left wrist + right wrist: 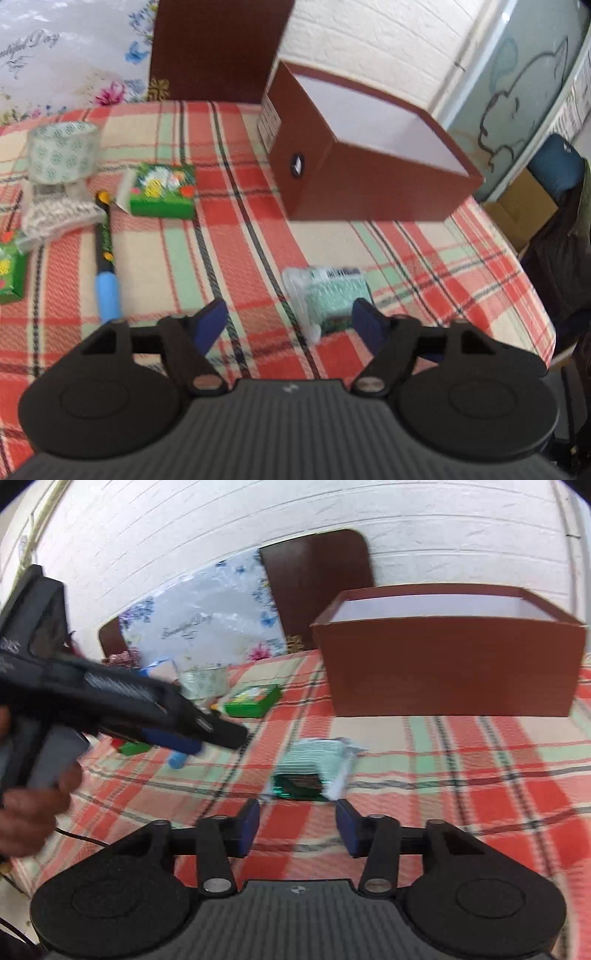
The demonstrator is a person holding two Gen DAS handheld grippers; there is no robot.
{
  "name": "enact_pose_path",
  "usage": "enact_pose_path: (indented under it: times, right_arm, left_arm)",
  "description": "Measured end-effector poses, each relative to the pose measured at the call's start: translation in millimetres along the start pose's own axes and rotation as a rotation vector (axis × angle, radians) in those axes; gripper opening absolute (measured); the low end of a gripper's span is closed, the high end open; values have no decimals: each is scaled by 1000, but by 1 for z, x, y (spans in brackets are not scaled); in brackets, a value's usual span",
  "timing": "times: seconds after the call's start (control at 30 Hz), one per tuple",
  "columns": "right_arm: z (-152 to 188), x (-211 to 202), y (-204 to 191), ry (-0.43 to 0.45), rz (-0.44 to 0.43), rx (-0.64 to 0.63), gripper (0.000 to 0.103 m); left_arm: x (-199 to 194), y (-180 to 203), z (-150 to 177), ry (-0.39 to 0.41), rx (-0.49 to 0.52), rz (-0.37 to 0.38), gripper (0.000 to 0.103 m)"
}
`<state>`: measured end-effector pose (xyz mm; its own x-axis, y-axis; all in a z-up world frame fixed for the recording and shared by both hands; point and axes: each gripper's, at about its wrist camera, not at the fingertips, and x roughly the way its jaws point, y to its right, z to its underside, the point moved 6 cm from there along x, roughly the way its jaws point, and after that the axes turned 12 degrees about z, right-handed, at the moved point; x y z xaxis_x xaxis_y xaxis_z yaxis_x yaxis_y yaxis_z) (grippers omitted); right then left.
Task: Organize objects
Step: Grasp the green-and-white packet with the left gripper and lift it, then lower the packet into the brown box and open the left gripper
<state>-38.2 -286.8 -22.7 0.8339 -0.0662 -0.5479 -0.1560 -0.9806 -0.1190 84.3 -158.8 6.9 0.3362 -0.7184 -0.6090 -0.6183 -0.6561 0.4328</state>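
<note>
An open brown box (369,162) with a white inside stands on the plaid tablecloth; it also shows in the right wrist view (450,668). A small green packet in clear wrap (332,295) lies in front of it, just beyond my open, empty left gripper (290,321). My right gripper (297,821) is open and empty, just short of the same packet (314,771). A green printed box (162,190), a tape roll (62,151) and a blue-handled pen (105,254) lie to the left.
The box lid (218,48) leans on the white brick wall behind. A floral plastic bag (195,620) sits at the back left. A second green box (9,269) is at the left edge. The table edge drops off on the right (532,280).
</note>
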Motion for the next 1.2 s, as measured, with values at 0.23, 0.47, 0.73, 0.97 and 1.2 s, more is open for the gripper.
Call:
enact_pose_path:
  times: [0.23,0.47,0.73,0.97,1.2]
  right_arm:
    - [-20,39,1,-34,21,-70,68]
    - [-43,41,-9,69,51,-103,46]
    - [-135,35,12,369,156,-62,47]
    - [-138,94,42,235,199,-9,54]
    - [-119,76,45,274,237,30,63]
  left_arm:
    - [50,7,-9,-93,-14,59,65]
    - [46,16,-29,-84,-70,140,33]
    - [44,70,-131,111,184,112,34]
    - [112,53,-151,52,143,45,35]
    - [116,55,-150,66,187,-44,51]
